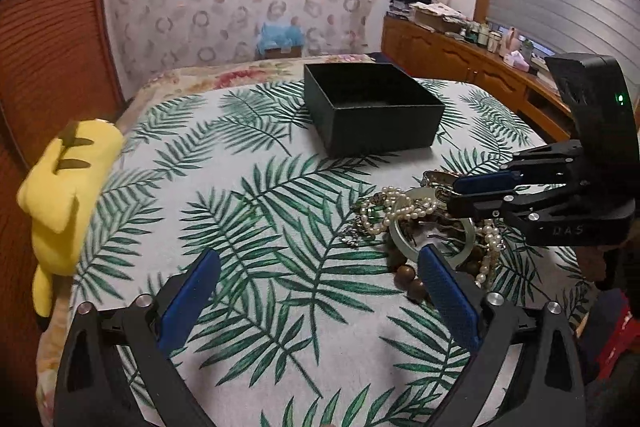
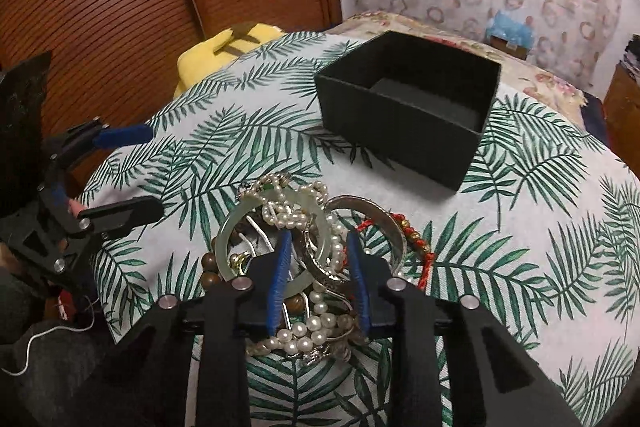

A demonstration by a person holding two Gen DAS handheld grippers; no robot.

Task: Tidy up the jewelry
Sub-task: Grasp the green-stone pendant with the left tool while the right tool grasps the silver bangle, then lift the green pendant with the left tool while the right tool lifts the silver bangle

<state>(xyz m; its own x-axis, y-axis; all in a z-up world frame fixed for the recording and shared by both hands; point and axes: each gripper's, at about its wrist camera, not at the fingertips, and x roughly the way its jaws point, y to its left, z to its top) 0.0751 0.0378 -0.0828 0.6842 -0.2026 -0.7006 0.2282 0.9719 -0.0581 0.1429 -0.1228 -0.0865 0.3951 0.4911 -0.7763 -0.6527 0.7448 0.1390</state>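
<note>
Jewelry heap under our right hand-held gripper [image 2: 318,247]

Its narrowed jaws straddle the jewelry pile [image 2: 304,259], grip uncertain; the black box [image 2: 404,119] sits at one o'clock; our left hand-held gripper [image 1: 320,267] gapes released.

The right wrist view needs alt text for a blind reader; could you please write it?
The right gripper has narrowed its fingers over a jewelry pile of pearls and bangles on a leaf-print cloth. An empty black box sits beyond; the left gripper is open.

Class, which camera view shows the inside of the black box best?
The right wrist view: it looks down into the black box, showing its bare dark floor. The left wrist view shows the black box lower-on, mostly outer walls and rim.
</note>
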